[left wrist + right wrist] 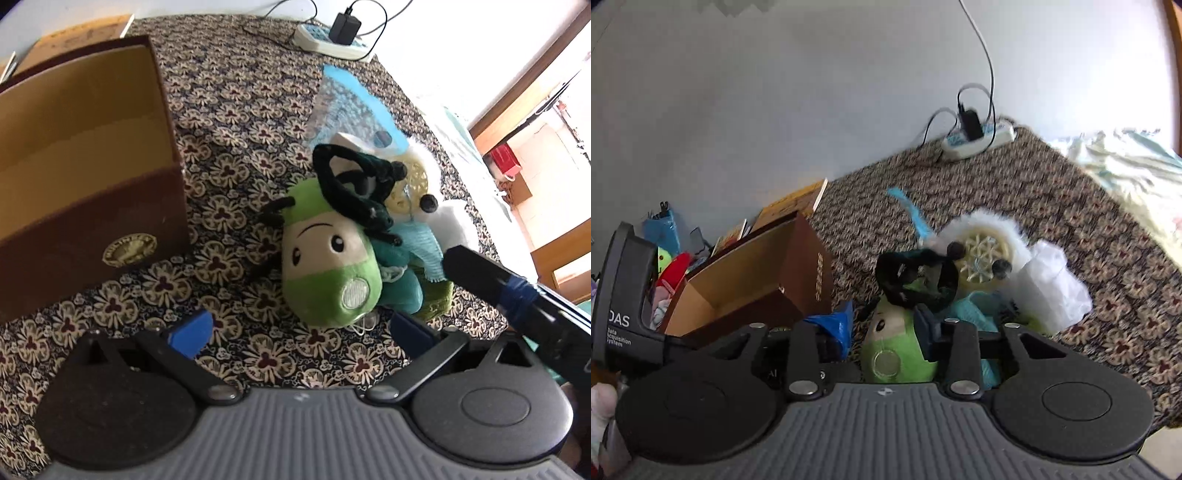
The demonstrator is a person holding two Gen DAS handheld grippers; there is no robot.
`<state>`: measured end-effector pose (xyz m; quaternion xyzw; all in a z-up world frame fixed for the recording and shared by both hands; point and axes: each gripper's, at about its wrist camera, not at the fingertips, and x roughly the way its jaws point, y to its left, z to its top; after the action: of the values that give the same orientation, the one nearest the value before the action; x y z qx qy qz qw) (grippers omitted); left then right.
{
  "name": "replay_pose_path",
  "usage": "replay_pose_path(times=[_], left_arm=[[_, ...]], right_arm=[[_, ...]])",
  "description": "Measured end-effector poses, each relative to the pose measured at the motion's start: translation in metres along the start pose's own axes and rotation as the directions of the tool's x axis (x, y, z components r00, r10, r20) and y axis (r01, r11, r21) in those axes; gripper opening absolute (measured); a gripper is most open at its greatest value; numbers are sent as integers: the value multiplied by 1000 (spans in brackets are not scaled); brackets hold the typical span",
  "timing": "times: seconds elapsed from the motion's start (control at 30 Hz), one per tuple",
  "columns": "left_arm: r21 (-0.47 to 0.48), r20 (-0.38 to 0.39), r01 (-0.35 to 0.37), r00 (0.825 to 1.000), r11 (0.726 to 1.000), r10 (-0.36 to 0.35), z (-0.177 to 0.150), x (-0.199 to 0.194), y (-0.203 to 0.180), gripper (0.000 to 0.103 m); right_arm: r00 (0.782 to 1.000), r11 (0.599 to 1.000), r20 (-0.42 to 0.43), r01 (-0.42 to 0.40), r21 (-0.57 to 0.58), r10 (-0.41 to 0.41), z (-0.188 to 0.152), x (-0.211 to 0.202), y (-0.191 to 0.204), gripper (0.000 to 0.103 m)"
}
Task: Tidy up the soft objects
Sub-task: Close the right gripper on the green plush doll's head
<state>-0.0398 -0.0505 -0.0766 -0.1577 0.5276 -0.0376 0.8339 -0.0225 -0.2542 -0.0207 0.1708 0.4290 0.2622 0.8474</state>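
A green plush (328, 266) with a cream face lies on the patterned cloth, at the front of a pile. Across its top lies a black fuzzy band (354, 184), with teal cloth (417, 240) and a white furry piece with a cream lattice disc (413, 177) beside it. My left gripper (301, 330) is open wide just in front of the plush, touching nothing. In the right wrist view my right gripper (882, 330) has its jaws narrow, and the green plush (897, 350) shows in the gap. Whether the pads press on it is hidden.
An open brown box (92, 221) stands left of the pile, seen also as the brown box (809, 273). A clear bag with a blue edge (343, 107) and a power strip (325, 40) lie behind. A white plastic bag (1052, 291) sits right of the pile.
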Motion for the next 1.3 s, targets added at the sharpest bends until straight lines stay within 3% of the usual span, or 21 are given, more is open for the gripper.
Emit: replay_pose_path(times=[0.13, 0.33, 0.57, 0.77, 0.9, 1.0, 1.03, 1.3], left_arm=[[5, 3, -27, 1000, 1000, 27, 4, 8, 1, 98], [14, -36, -44, 998, 999, 45, 14, 23, 4, 93], [61, -56, -9, 998, 998, 12, 20, 38, -2, 88], [60, -80, 82, 994, 995, -77, 25, 54, -6, 90], [69, -72, 99, 993, 993, -94, 25, 61, -9, 91], [62, -75, 125, 990, 990, -120, 26, 65, -11, 83], [61, -75, 143, 988, 988, -138, 26, 64, -12, 74], [78, -47, 114, 993, 990, -111, 26, 50, -24, 67]], right_arm=[[997, 995, -66, -28, 99, 34, 4, 15, -16, 17], [990, 987, -126, -38, 156, 58, 7, 32, -30, 17], [977, 986, -200, -42, 162, 75, 12, 54, -38, 19], [964, 985, -254, -32, 169, 75, 14, 70, -44, 23], [960, 987, -270, -34, 157, 76, 15, 76, -47, 25], [955, 987, -283, -42, 153, 84, 16, 79, -48, 26], [952, 987, -291, -49, 151, 92, 17, 79, -48, 26], [933, 973, -311, -128, 191, 183, 27, 76, -61, 22]])
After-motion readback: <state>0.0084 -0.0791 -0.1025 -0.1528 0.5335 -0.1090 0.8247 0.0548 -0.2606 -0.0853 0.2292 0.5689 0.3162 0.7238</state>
